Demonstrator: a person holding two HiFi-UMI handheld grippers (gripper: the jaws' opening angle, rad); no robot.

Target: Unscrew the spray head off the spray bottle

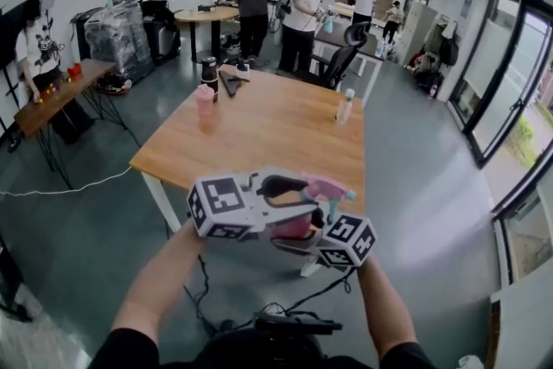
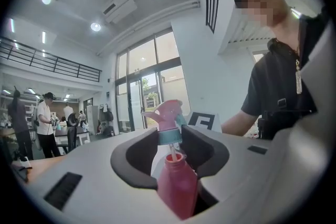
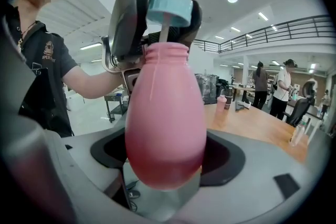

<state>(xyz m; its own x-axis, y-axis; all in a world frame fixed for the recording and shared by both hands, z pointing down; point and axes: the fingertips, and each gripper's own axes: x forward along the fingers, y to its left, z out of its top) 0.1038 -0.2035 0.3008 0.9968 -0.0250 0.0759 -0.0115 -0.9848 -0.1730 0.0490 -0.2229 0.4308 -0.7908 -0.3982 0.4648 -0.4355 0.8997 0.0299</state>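
In the lower middle of the head view both grippers are held up in front of the near edge of the wooden desk, over bare grey floor with cables below them. Open floor runs along the left and right sides of the desk.

The left gripper has its fingers clamped on the teal collar of the spray head. The right gripper has its fingers closed on the belly of the pink spray bottle. The collar stands clear above the bottle's open neck, and a thin tube runs from it down into the neck. The bottle's lower part looks a darker pink.

Further up the desk, a second pink bottle stands near the left edge and a pale bottle near the right edge, well apart.
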